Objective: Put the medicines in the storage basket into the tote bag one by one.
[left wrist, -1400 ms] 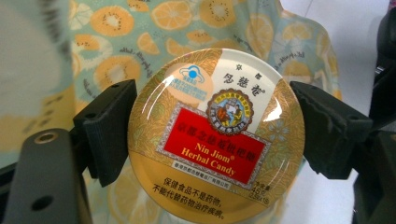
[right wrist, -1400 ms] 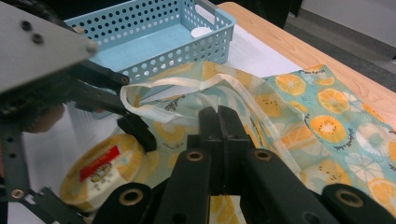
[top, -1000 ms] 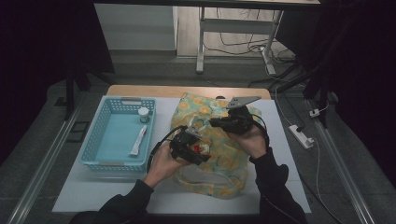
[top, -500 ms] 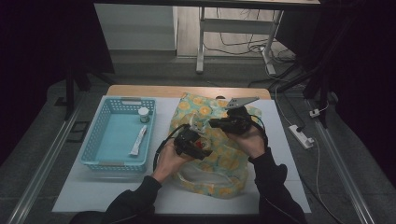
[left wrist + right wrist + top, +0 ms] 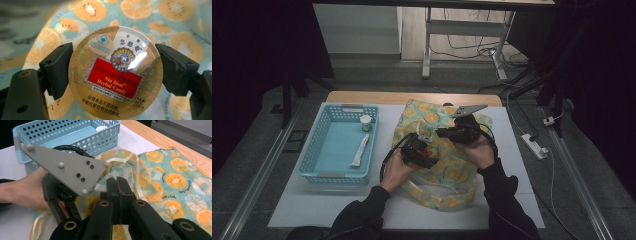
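My left gripper point(image 5: 113, 65) is shut on a round gold tin point(image 5: 115, 75) with a red label reading Nin Jiom Herbal Candy, one pad on each side of its rim. From the high view, the left gripper point(image 5: 424, 146) holds the tin point(image 5: 428, 149) low over the fruit-print cloth bag point(image 5: 452, 170). My right gripper point(image 5: 440, 133) sits at the bag's upper middle. In the right gripper view its jaws point(image 5: 118, 185) are pressed together with the bag's point(image 5: 165, 177) rim gathered at their tips.
A light blue basket point(image 5: 312, 150) stands left of the bag on the white tabletop and holds a small white-lidded jar point(image 5: 366, 121) and a white tube point(image 5: 360, 150). The basket point(image 5: 75, 135) is close behind the left hand. A power strip point(image 5: 534, 145) lies on the floor at right.
My left gripper has carried the tin a little down and toward the right, further over the bag. The right gripper has stayed where it was.
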`<action>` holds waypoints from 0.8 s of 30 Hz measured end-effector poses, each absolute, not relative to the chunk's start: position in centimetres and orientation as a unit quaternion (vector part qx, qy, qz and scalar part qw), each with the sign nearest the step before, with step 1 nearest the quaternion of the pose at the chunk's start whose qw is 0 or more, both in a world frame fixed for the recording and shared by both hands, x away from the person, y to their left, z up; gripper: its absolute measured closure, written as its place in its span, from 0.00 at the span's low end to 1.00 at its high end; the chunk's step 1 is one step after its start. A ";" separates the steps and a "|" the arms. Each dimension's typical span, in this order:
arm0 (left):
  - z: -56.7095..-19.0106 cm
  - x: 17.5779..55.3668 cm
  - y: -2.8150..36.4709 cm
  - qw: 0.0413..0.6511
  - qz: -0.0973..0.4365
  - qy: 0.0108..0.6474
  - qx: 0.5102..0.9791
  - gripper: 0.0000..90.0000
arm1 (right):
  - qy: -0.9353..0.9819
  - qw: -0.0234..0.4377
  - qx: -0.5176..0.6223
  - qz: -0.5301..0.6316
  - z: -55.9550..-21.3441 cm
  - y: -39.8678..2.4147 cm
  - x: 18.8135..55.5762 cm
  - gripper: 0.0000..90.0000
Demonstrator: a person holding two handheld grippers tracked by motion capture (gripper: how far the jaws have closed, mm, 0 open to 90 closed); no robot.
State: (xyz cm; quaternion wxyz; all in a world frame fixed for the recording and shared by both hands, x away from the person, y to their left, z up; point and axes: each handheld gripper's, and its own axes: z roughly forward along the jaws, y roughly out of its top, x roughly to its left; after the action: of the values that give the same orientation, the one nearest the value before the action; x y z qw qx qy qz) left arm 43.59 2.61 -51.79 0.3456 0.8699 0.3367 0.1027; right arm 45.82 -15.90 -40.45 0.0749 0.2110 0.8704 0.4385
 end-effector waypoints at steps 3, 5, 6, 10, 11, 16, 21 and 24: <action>-52.2 43.9 2.5 0.341 0.104 0.341 0.870 0.22 | 0.872 0.074 0.212 0.435 -40.7 -15.8 45.9 1.00; -52.4 44.1 2.4 0.340 0.105 0.346 0.868 0.22 | 0.873 0.074 0.212 0.433 -40.8 -15.7 45.9 1.00; -52.5 44.2 2.3 0.340 0.105 0.347 0.868 0.22 | 0.873 0.074 0.212 0.432 -40.8 -15.7 45.9 1.00; -52.8 44.5 2.0 0.337 0.108 0.351 0.867 0.22 | 0.874 0.074 0.213 0.431 -40.9 -15.7 45.9 1.00; -52.8 44.5 2.0 0.337 0.108 0.351 0.867 0.22 | 0.874 0.074 0.214 0.430 -40.9 -15.7 45.9 1.00; -52.5 44.2 1.9 0.332 0.112 0.350 0.869 0.13 | 0.873 0.074 0.216 0.431 -40.9 -15.8 46.0 1.00; -52.1 44.0 2.1 0.333 0.110 0.352 0.868 0.09 | 0.873 0.075 0.213 0.433 -40.8 -15.8 45.9 1.00; -51.7 43.7 2.4 0.344 0.095 0.356 0.864 0.07 | 0.872 0.075 0.213 0.434 -40.8 -15.8 45.9 1.00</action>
State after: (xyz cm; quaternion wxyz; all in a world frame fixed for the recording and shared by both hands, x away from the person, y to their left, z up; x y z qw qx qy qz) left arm 43.69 2.37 -51.71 0.3439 0.8637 0.3560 0.0950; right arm 45.95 -15.83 -40.79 0.0751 0.2128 0.8724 0.4336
